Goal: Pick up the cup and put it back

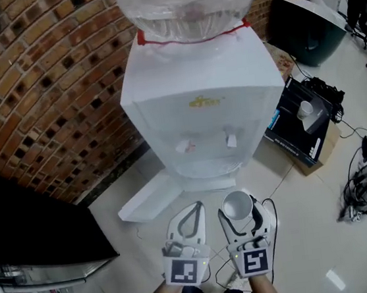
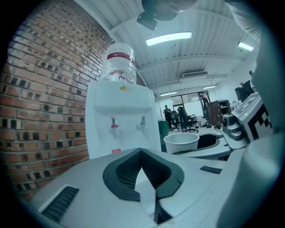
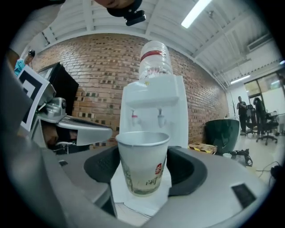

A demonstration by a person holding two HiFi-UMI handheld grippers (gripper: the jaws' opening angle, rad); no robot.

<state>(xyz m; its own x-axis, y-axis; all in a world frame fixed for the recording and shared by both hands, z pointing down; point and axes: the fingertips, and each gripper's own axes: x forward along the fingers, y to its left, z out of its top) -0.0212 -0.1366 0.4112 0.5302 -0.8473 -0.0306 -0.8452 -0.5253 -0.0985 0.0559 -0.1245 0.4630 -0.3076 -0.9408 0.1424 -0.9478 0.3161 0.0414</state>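
1. The brick wall (image 1: 38,94) fills the left and rear of my head view.
2. The white water dispenser (image 1: 207,120) stands against it on the pale floor. An inverted clear bottle (image 1: 187,6) with a red band at its neck sits on top.
3. I see both grippers low in the head view, side by side in front of the dispenser and apart from it.
4. Left gripper (image 1: 198,205): in its own view, I read the jaws as pressed together at the tips, with nothing between them.
5. Right gripper (image 1: 237,209): in its own view, I read the jaws as set wide, with a dark pad against each side of the cup.
6. The paper cup (image 3: 143,162) is white with a small red mark. It is upright with its mouth open upward, gripped clear of the floor, facing the dispenser front.
7. Two taps are set in the dispenser recess, a red tap (image 3: 134,118) on the left and a pale tap (image 3: 160,118) on the right.
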